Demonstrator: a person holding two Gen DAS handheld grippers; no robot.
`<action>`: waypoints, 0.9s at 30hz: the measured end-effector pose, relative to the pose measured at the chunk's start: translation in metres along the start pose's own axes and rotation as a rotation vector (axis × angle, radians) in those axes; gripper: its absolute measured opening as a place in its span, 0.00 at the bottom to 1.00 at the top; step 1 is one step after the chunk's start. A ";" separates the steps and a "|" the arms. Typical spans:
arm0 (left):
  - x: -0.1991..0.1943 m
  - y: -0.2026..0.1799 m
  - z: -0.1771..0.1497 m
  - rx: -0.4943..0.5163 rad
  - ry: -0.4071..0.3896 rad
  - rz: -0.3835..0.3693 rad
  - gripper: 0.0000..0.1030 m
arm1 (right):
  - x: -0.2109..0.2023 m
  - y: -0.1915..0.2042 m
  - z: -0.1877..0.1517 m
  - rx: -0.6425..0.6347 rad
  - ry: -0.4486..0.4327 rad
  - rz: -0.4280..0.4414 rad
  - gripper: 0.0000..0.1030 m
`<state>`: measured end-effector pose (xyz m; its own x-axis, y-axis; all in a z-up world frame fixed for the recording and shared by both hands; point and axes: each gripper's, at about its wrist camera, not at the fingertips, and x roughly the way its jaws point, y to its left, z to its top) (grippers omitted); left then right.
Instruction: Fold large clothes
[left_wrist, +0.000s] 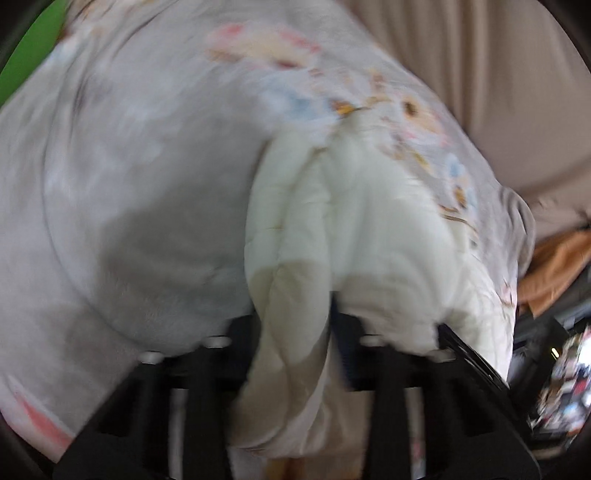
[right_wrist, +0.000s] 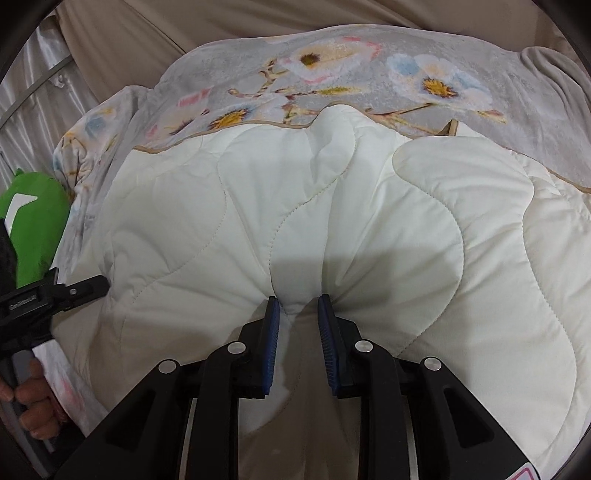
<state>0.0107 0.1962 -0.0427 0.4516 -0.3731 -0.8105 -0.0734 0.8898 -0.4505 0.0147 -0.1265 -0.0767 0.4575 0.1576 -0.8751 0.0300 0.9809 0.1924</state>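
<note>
**Both grippers pinch the quilt's edge for a fold**

A large padded quilt (right_wrist: 295, 206), cream and wave-stitched on one face, grey with a pastel flower print on the other, lies spread over a beige sheet-covered bed (right_wrist: 122, 48). Its cream face is turned up over the printed side, whose tan-piped border runs toward the bed's far edge.

The right gripper (right_wrist: 298, 301), black with blue ribbed pads, is clamped on a gathered pleat of the cream fabric at the near edge; creases fan out from the pinch, which suggests the cloth is under tension.

The left gripper (left_wrist: 295, 314) likewise has a thick bunch of cream quilt wedged between its jaws, apparently gripped, though that view is blurred. In the right wrist view it reaches in from the left beside a green object (right_wrist: 35, 218).

Holding the same edge at two spaced points probably lets the person carry it across evenly.
</note>
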 end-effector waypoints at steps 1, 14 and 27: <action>-0.009 -0.010 0.001 0.030 -0.012 -0.003 0.16 | -0.001 -0.001 0.002 0.000 0.006 0.000 0.22; -0.093 -0.207 -0.017 0.440 -0.073 -0.226 0.11 | -0.082 -0.050 -0.061 0.122 0.030 0.040 0.20; 0.037 -0.352 -0.101 0.723 0.141 -0.144 0.11 | -0.152 -0.144 -0.120 0.363 -0.077 0.016 0.21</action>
<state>-0.0369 -0.1577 0.0479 0.2911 -0.4854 -0.8244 0.6024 0.7624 -0.2362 -0.1659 -0.2782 -0.0248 0.5252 0.1498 -0.8377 0.3292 0.8720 0.3623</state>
